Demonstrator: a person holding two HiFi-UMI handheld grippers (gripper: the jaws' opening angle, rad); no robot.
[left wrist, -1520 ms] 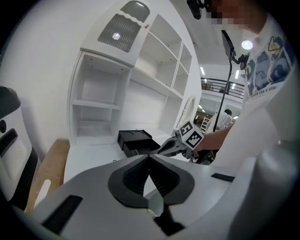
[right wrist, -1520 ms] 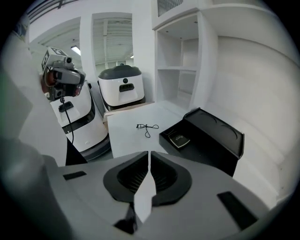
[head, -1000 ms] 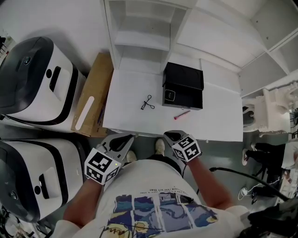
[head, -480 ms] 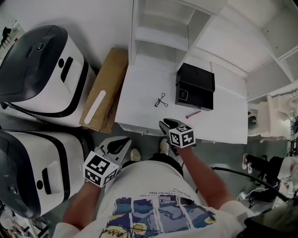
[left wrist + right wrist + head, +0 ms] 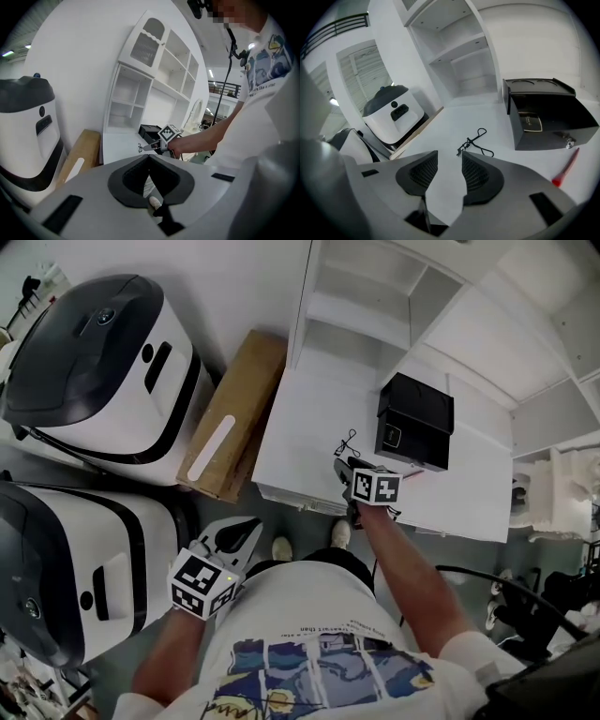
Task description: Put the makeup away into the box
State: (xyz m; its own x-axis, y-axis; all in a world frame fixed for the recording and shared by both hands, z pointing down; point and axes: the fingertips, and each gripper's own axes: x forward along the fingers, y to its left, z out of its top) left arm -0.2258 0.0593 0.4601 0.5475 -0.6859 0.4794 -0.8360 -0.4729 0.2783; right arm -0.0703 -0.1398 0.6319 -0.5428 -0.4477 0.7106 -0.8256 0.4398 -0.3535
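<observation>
A black box [image 5: 415, 420] stands on the white table [image 5: 300, 442] with its lid raised. A black eyelash curler [image 5: 347, 442] lies to its left. Over the table's front edge, my right gripper [image 5: 349, 468] points at the curler, which shows just beyond its tips [image 5: 476, 140]. Its jaws have just been opening, and the right gripper [image 5: 450, 153] is open with nothing between its pads. A red makeup pencil [image 5: 566, 168] lies in front of the box [image 5: 548, 122]. My left gripper [image 5: 246, 529] hangs low, off the table, shut and empty [image 5: 148, 155].
A white shelf unit [image 5: 375, 315] rises behind the table. A flat cardboard box [image 5: 234, 432] leans at the table's left side. Two white-and-black machines [image 5: 103, 352] [image 5: 66, 568] stand on the floor further left. Cables lie on the floor at the right [image 5: 487, 577].
My right gripper has reached forward from the table's edge to just short of the curler, and its jaws have parted. The left gripper has stayed low and drifted away from the table.
</observation>
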